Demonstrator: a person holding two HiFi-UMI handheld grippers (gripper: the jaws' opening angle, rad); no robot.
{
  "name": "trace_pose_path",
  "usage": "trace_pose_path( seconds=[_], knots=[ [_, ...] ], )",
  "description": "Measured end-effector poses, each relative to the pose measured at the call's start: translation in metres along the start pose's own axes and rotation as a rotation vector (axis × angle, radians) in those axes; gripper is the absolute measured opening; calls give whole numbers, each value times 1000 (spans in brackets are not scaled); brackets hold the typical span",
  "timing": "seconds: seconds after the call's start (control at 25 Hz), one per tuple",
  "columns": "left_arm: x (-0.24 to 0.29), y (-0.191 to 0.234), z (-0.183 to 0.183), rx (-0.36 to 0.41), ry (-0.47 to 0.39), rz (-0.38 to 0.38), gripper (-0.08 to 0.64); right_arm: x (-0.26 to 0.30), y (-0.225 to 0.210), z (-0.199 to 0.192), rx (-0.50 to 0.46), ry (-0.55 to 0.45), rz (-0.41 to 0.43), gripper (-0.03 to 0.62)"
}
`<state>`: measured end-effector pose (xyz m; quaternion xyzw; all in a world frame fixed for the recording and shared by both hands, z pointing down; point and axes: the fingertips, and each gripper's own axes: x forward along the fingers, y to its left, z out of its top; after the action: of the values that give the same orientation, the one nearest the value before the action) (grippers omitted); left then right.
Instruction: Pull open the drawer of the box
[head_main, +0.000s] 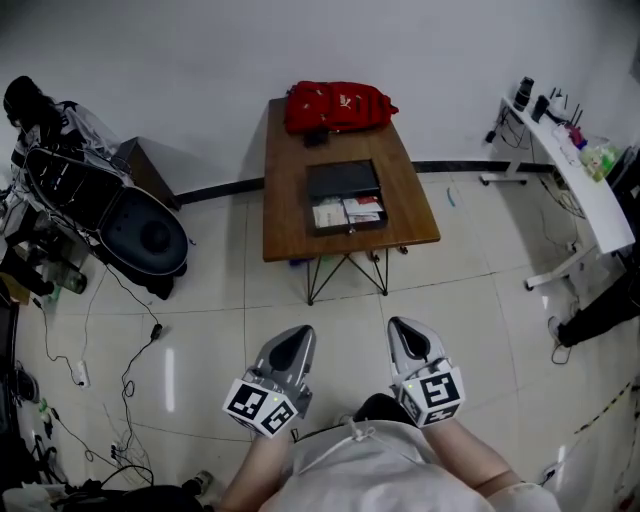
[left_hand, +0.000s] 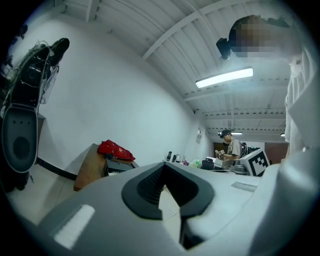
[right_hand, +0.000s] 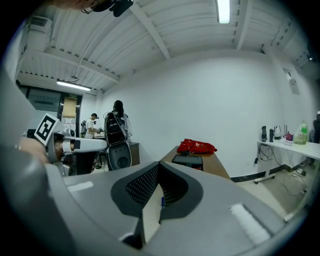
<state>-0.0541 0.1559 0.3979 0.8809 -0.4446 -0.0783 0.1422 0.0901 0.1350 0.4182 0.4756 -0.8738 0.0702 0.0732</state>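
**Drawer looks out already, both tools idle**

At 7 o'clock in the head view, the left hand-held gripper (head_main: 296, 336) is closed on nothing, its jaws meeting at the tip. At 12 o'clock, well apart from both tools, stands the surface (head_main: 285, 225) with the box (head_main: 343, 180) on it. The drawer (head_main: 347, 213) seems pulled out toward the person, with white and red contents showing. At 5 o'clock, the right hand-held gripper (head_main: 403, 328) is likewise closed and empty. The pull itself appears done, with nothing obvious left.
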Motion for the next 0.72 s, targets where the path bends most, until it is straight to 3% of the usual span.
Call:
trace_pose_path(
  seconds=[0.28,0.72],
  knots=[
    [-4,-28,9,30,-35,4,6,-20,11,17,-35,-54,50,8],
    [0,-55,8,69,-41,27,6,-44,-3,18,-57,-33,71,7]
  ],
)
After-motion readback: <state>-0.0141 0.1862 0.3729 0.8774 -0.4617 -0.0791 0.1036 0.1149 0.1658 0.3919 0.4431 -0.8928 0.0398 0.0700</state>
